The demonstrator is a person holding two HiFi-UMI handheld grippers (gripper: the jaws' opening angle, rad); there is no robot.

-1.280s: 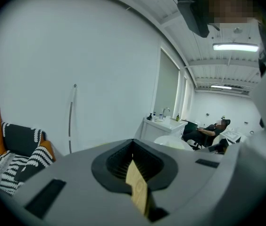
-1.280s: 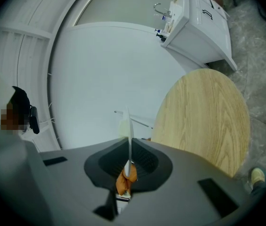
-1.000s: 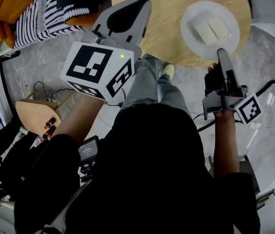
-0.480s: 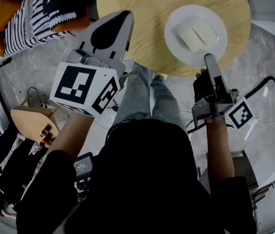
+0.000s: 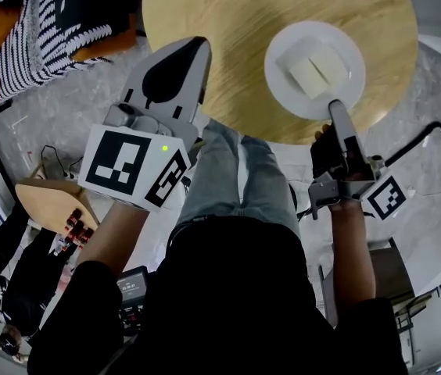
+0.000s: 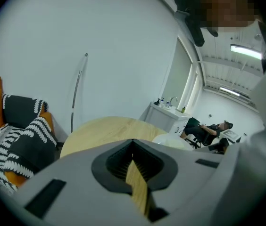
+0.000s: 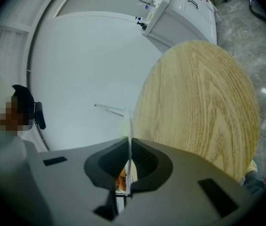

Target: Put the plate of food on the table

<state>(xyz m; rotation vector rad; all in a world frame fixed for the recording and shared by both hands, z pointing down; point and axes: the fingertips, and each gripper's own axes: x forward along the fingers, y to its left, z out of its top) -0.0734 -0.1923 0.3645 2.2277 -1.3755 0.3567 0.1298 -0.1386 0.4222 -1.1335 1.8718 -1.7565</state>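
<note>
A white plate (image 5: 279,49) with pale slabs of food (image 5: 310,67) is over the near right part of the round wooden table (image 5: 236,22). My right gripper (image 5: 335,106) is shut on the plate's near rim. In the right gripper view that rim (image 7: 130,121) shows edge-on as a thin white line between the jaws of the right gripper (image 7: 129,147), with the table (image 7: 199,102) below it to the side. My left gripper (image 5: 191,44) is held up at the table's near left edge, shut and holding nothing. In the left gripper view, the left gripper (image 6: 134,161) points across the table (image 6: 100,128).
Striped and orange cushions (image 5: 41,30) lie at the upper left. A wooden stool (image 5: 48,198) stands on the floor at the left. The person's legs (image 5: 236,170) are at the table's near edge. A white sink cabinet (image 7: 185,13) stands beyond the table.
The right gripper has carried the plate from the table's near right edge further in over the tabletop. The left gripper stays raised at the table's left side.
</note>
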